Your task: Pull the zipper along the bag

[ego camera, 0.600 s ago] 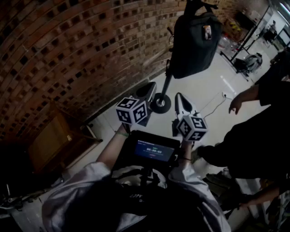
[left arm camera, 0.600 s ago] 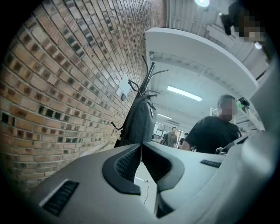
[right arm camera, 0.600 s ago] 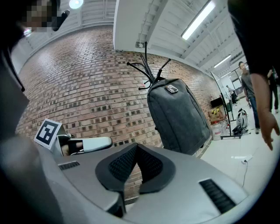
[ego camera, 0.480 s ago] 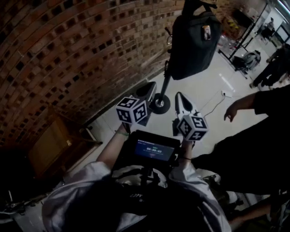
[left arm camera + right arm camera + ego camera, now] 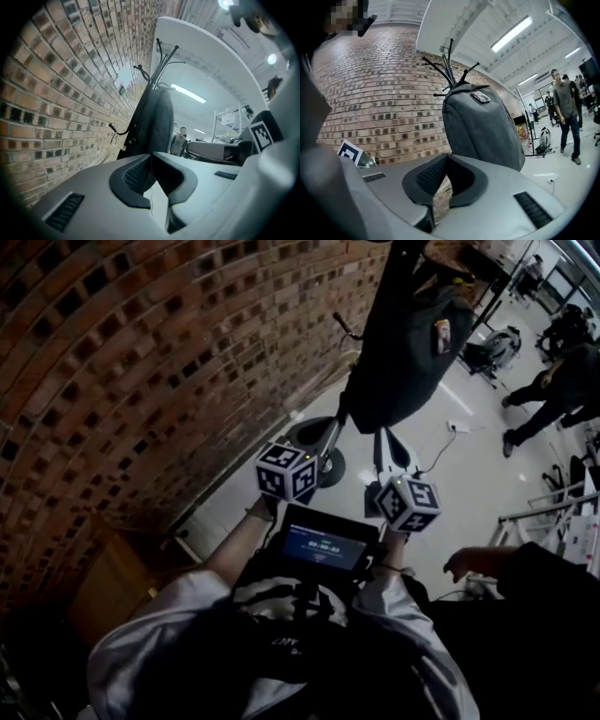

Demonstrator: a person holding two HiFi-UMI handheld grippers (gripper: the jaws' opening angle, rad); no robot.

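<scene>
A dark bag hangs on a coat stand in front of the brick wall. It shows as a grey-black bulk in the left gripper view and in the right gripper view, with a small light tag near its top. I cannot make out its zipper. My left gripper is shut and empty, and its marker cube sits below the bag. My right gripper is also shut and empty, its tip just under the bag's lower edge without touching it.
The brick wall runs along the left. A screen sits on the person's chest below the grippers. Another person's hand is at the right. People walk on the pale floor at the far right.
Both grippers now sit nearer the bag, which looms larger and lower in the head view. The person at the right has drawn back; only a hand shows low down.
</scene>
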